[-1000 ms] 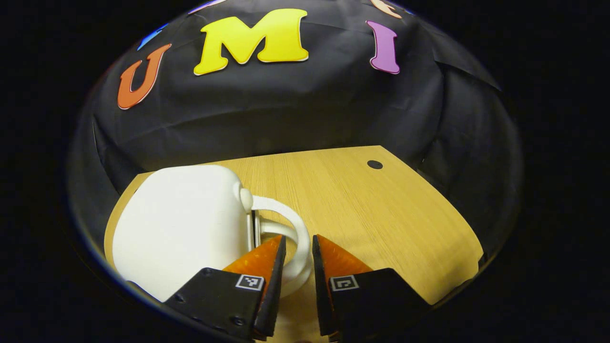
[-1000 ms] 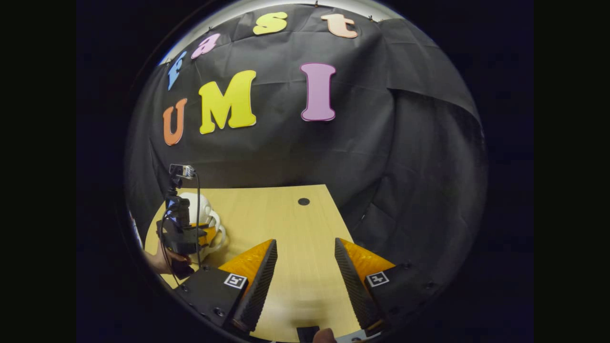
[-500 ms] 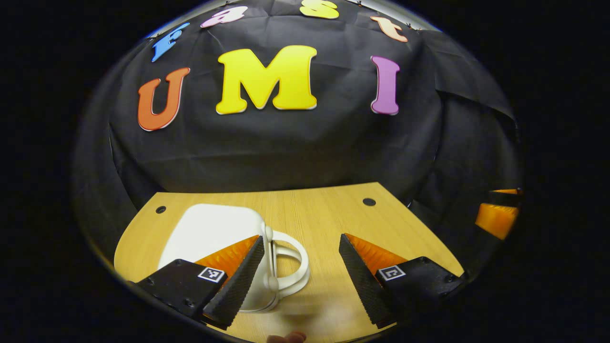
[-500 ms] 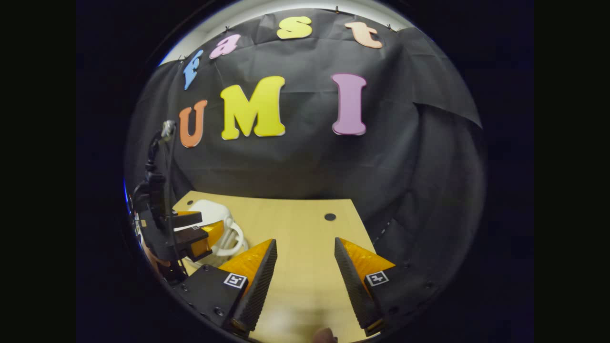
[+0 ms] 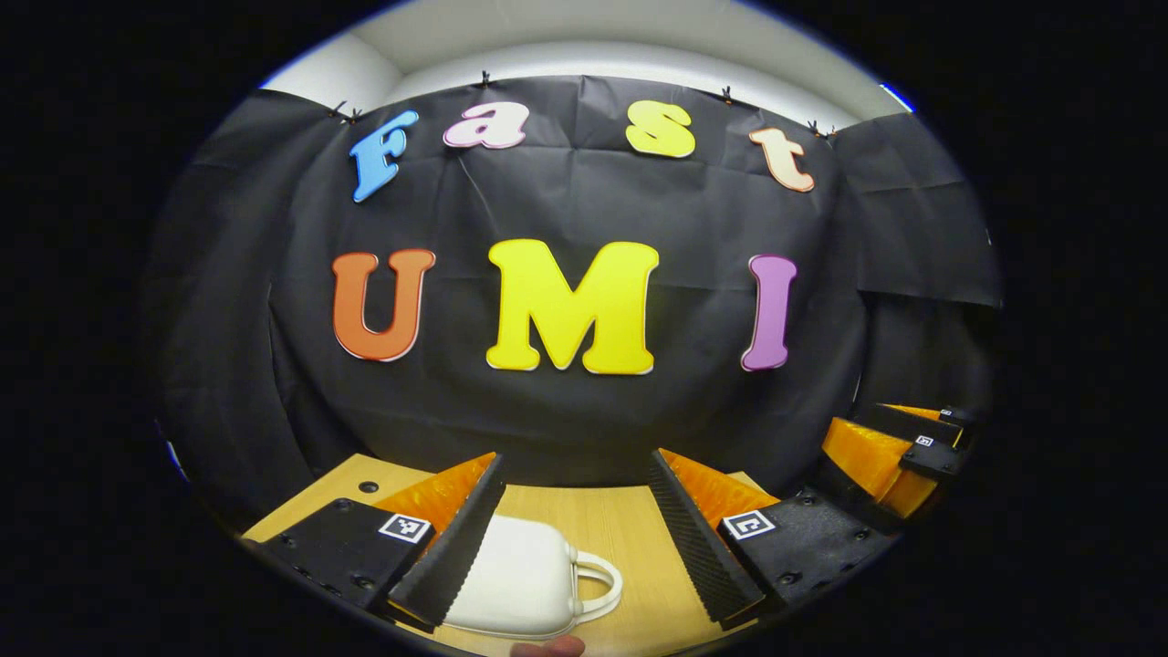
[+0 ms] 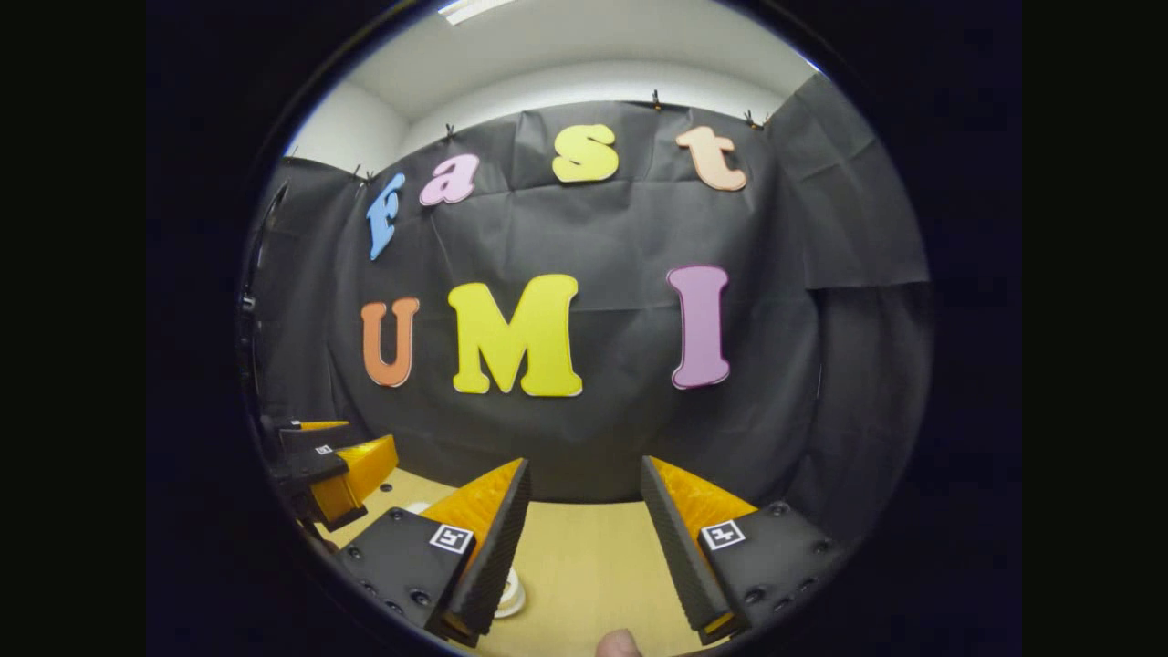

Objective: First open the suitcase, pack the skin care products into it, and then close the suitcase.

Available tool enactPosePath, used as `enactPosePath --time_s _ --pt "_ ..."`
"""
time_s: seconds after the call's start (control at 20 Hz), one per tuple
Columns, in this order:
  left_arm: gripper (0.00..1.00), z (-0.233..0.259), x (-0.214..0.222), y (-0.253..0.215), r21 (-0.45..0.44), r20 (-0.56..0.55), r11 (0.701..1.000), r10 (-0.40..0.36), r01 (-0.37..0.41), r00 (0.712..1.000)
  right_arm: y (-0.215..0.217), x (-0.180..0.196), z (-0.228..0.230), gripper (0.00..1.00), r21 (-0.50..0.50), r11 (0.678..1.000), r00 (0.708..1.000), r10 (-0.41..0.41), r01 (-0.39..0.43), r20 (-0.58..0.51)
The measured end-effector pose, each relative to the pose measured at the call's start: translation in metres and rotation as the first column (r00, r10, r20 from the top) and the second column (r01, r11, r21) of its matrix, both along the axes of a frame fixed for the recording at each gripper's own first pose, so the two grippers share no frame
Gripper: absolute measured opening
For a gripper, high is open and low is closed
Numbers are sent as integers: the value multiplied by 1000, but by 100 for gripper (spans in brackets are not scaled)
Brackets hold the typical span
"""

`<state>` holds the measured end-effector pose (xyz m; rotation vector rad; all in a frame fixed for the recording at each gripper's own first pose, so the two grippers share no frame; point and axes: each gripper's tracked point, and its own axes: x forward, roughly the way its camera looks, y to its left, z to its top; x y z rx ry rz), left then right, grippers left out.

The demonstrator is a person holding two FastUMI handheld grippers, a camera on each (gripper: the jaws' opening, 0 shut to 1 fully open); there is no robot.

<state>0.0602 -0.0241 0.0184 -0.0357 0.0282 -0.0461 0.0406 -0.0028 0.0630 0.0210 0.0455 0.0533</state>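
Black cloth wall ahead, light wood tabletop [image 5: 630, 534] low in both views. My left gripper [image 5: 577, 538] is spread wide with nothing in it, hanging above the table, and the little white suitcase [image 5: 516, 579] sits shut just under it, handle [image 5: 598, 584] poking toward my right finger. My right gripper [image 6: 584, 538] is splayed and empty too, off beside the left one. No skin care products that I can see. Pretty sure the closing step is done, so next I'd just check the lid's seated and back both hands away.
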Motion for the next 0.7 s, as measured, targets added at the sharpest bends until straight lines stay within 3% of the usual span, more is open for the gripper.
enactPosePath --time_s 0.35,0.65,0.7 --pt "100 16 -15 7 -42 56 999 29 -26 998 9 -4 18 74 -9 1000 996 -26 26 81" --pt "100 24 -14 4 -17 95 1000 9 -8 995 12 -5 17 76 -24 999 996 -40 42 79" --pt "100 23 -14 3 -19 93 1000 1 1 996 14 -5 17 81 -27 999 996 -37 39 79"
